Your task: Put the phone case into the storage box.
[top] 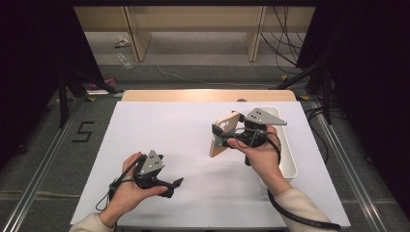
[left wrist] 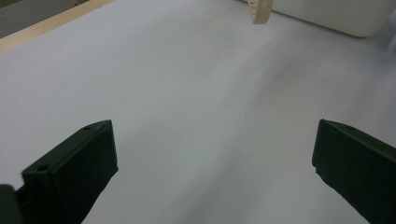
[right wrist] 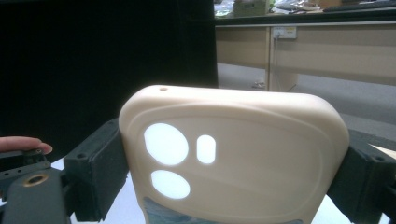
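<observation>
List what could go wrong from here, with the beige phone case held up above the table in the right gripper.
1. The right gripper clamps the beige soft phone case only by its side edges; the case could flex and pop free.
2. Held above the white table beside the white plastic bin, a dropped case might miss the bin.
3. The left gripper stands open, apart from the case, giving no support.

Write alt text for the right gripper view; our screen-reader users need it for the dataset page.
A beige phone case with three camera cutouts is clamped by its side edges between the right gripper's two black fingers, its back facing the camera. Behind it are a black curtain and pale wooden furniture.
</observation>
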The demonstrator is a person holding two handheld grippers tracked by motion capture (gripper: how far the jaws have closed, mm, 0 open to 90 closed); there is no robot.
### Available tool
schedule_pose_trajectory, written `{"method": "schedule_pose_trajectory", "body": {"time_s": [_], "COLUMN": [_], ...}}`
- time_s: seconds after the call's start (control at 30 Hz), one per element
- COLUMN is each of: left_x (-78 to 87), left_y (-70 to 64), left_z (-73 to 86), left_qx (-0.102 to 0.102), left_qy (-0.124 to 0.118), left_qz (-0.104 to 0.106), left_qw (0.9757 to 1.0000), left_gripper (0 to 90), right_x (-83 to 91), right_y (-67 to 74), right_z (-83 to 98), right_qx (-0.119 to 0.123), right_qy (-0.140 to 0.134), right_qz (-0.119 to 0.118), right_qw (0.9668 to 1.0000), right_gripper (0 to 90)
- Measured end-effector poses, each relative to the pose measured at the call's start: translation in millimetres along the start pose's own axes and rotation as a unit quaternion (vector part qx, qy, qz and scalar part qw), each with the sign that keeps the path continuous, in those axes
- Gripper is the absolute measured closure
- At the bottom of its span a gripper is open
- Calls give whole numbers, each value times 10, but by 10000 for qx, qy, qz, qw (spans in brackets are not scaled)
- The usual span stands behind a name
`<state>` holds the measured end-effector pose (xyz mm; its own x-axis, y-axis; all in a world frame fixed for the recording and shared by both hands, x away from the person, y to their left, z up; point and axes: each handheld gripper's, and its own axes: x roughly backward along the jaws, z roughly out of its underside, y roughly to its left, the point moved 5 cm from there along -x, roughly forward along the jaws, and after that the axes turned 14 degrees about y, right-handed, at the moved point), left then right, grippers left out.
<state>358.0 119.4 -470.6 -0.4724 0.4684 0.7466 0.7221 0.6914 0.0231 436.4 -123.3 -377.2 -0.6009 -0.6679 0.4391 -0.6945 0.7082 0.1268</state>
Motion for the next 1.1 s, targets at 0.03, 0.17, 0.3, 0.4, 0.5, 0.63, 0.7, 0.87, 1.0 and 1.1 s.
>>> {"method": "schedule_pose_trajectory", "body": {"time_s": [0.03,0.17,0.3,0.4,0.5,0.63,0.7,0.87,1.0,1.1], "left_x": [-1,0,1,2,3,2,2,3,4,4], "left_y": [0,1,1,2,3,4,5,6,7,8], "left_z": [0,0,1,0,1,0,1,0,0,1], "left_qx": [1,4,3,8,8,16,14,20,25,24], "left_qy": [1,-2,-1,-4,-3,-6,-5,-9,-10,-8], "left_qz": [1,-1,0,0,1,2,-1,-5,-6,-5], "left_qw": [10000,10000,10000,10000,10000,10000,10000,10000,10000,10000], "left_gripper": [0,0,0,0,0,0,0,0,0,0], "right_x": [5,25,49,66,79,100,108,134,158,171], "right_y": [-7,-32,-57,-82,-103,-133,-151,-191,-220,-239], "right_z": [-3,-16,-31,-39,-45,-55,-59,-71,-82,-85], "right_qx": [-3,-13,-38,-51,-69,-74,-77,-103,-125,-143], "right_qy": [-4,-22,-41,-52,-60,-69,-80,-107,-128,-128], "right_qz": [6,38,74,110,140,188,218,270,316,353], "right_qw": [10000,10000,10000,9999,9999,9998,9997,9995,9993,9992], "right_gripper": [126,127,127,127,127,127,127,127,127,127]}}
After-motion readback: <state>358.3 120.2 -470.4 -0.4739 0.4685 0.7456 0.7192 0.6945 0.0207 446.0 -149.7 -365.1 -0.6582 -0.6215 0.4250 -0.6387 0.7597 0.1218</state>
